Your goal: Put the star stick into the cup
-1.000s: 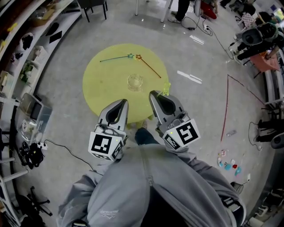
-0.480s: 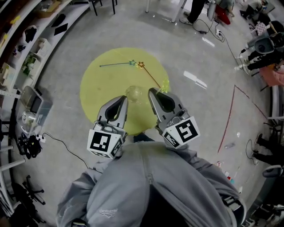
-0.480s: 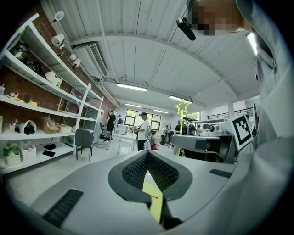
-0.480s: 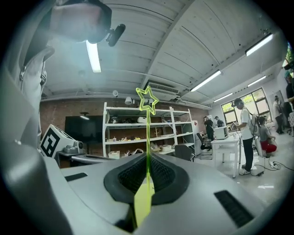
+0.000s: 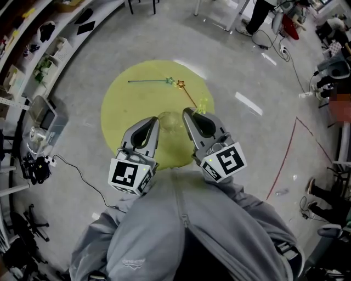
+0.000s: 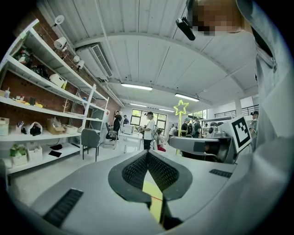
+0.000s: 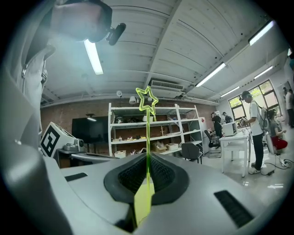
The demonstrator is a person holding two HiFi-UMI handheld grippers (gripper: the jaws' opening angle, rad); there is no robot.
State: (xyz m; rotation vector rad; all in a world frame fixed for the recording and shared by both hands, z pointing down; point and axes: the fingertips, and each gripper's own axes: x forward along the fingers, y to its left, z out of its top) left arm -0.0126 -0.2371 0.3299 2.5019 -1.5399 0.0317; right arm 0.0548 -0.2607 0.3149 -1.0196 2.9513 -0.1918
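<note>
A clear cup stands on the round yellow table, just beyond and between the tips of my two grippers. My right gripper is shut on a yellow-green star stick, which stands upright with its star above the jaws. My left gripper is shut with nothing in it, level with the right one. The held star also shows in the left gripper view. A teal star stick and an orange star stick lie at the table's far side.
Shelving with boxes lines the left wall. Cables and a black device lie on the floor at the left. A red line marks the floor at the right. People and desks stand at the far side.
The table and cup have drawn closer in the head view; the cup now sits right between the gripper tips. The right gripper has kept hold of the stick.
</note>
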